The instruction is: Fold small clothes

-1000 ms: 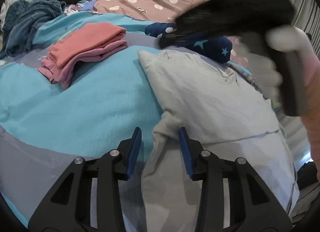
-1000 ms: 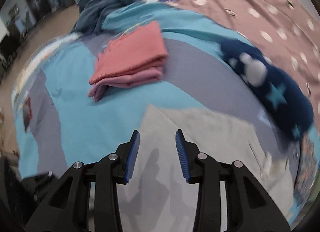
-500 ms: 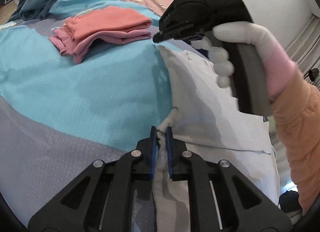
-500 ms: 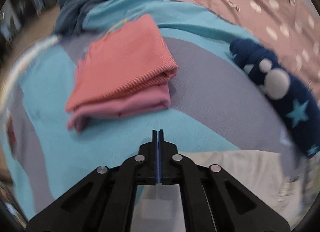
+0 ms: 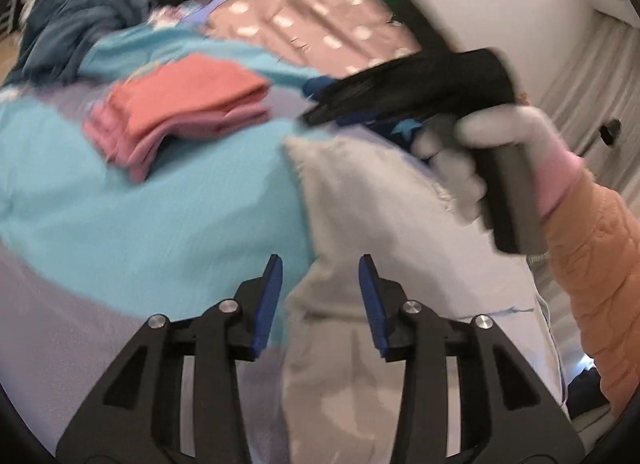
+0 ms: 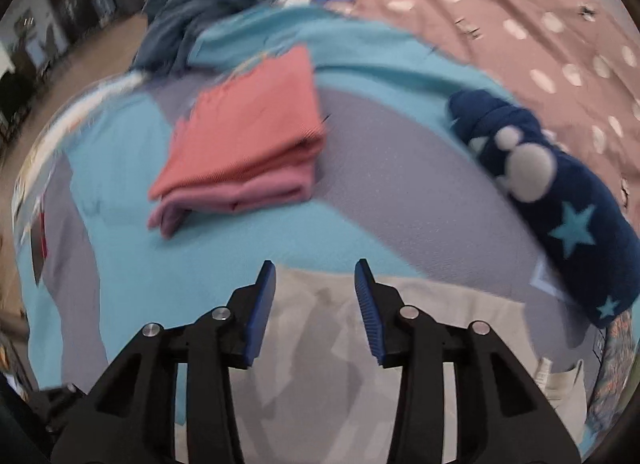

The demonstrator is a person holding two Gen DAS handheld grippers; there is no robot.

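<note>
Your left tool (image 5: 320, 288) sits at the bottom centre of the left wrist view with its blue pads spread apart and nothing between them; the pale grey garment (image 5: 384, 224) lies flat on the bed just beyond and under the tips, running from the centre of the frame down to the lower right. Your right tool (image 6: 315, 288) also has its fingers apart and gripping nothing, poised over the near edge of the same grey garment (image 6: 440, 328), which fills the lower middle of the right wrist view. In the left wrist view your gloved right hand (image 5: 480, 152) shows at the right of the frame, gripping the handle of the right tool, blurred by motion. A folded stack of coral and pink clothes (image 6: 244, 144) lies left of centre on the turquoise and grey bedcover (image 6: 120, 264), well apart from the grey garment. A navy star-patterned item (image 6: 560, 200) lies at the right, and a spotted pink cloth (image 6: 520, 16) fills the upper right.
</note>
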